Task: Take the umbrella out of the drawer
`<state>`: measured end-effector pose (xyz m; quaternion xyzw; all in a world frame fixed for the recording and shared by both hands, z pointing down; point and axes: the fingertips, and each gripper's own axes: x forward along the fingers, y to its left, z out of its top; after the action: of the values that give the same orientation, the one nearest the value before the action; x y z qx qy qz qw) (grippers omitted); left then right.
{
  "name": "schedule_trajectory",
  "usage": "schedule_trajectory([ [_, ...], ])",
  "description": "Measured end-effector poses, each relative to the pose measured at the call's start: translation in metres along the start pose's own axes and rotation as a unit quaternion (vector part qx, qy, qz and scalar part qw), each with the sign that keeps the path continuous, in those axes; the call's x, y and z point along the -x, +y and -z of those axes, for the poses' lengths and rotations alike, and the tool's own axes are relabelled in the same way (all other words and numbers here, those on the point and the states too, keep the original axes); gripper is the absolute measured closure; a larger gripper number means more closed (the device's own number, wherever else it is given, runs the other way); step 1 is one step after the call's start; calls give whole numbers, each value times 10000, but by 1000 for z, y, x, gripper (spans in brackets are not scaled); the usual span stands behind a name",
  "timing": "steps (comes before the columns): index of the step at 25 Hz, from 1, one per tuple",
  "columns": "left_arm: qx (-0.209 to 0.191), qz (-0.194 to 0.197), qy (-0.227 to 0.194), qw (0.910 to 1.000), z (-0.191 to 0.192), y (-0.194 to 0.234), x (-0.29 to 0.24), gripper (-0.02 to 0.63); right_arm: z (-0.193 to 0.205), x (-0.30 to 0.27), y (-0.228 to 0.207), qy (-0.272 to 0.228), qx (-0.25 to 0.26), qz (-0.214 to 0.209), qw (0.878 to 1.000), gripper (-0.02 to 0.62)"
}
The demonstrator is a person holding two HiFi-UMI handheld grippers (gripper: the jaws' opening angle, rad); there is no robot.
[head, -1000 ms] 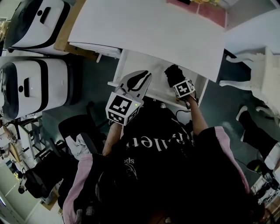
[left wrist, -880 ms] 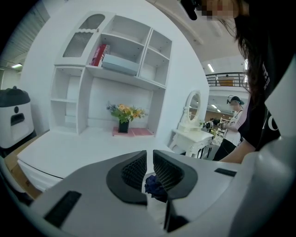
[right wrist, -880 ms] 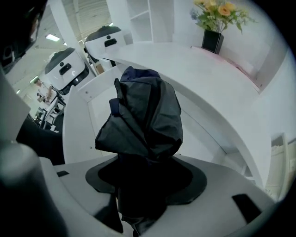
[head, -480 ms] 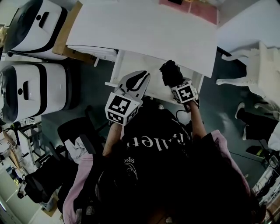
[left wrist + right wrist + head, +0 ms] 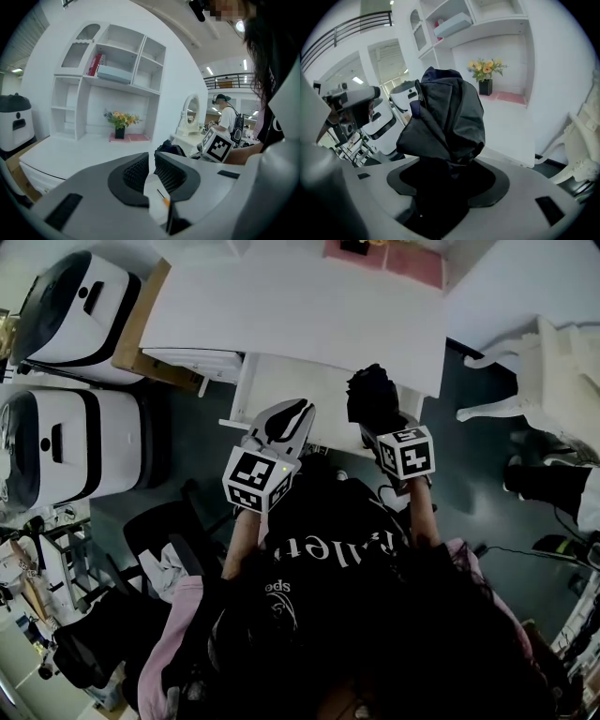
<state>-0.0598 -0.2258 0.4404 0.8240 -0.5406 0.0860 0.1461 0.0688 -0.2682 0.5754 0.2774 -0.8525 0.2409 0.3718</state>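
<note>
The folded black umbrella (image 5: 370,395) is up out of the open white drawer (image 5: 272,381), in front of the white desk (image 5: 300,306). My right gripper (image 5: 382,420) is shut on its lower end; in the right gripper view the crumpled umbrella (image 5: 447,117) fills the space above the right gripper (image 5: 446,174). My left gripper (image 5: 292,412) hovers over the drawer's left part, shut, with nothing between its pads. In the left gripper view the left gripper (image 5: 151,165) points at the desk, and the umbrella (image 5: 171,149) shows just beyond it.
Two white and black machines (image 5: 56,296) (image 5: 56,437) stand left of the desk. A white ornate chair (image 5: 553,362) is at the right. A pink mat (image 5: 384,259) with a flower vase (image 5: 120,132) sits at the desk's back. A dark chair and clutter (image 5: 141,531) lie lower left.
My right gripper has drawn back toward me with the umbrella, away from the drawer. The left gripper has stayed over the drawer.
</note>
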Motion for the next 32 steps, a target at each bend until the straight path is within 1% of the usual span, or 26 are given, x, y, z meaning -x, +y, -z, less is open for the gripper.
schedule_trajectory([
  [4, 21, 38, -37, 10000, 0, -18, 9, 566, 3, 34, 8, -320, -254, -9, 9992, 319],
  [8, 52, 71, -95, 9999, 3, -41, 17, 566, 15, 64, 16, -539, -370, -34, 9979, 319],
  [14, 70, 90, -113, 9999, 11, -72, 27, 566, 38, 93, 25, -662, -420, -41, 9969, 321],
  [19, 111, 66, -21, 9999, 24, -96, 42, 566, 63, 111, 33, -697, -578, -85, 9959, 319],
  [24, 93, 56, 73, 9999, 32, -106, 56, 566, 75, 117, 43, -699, -621, -89, 9956, 319],
  [29, 24, 83, 90, 9999, 32, -108, 68, 566, 75, 117, 56, -764, -652, -97, 9949, 319],
  [32, -3, 140, 112, 9998, 34, -102, 77, 566, 70, 112, 70, -823, -684, -102, 9942, 321],
])
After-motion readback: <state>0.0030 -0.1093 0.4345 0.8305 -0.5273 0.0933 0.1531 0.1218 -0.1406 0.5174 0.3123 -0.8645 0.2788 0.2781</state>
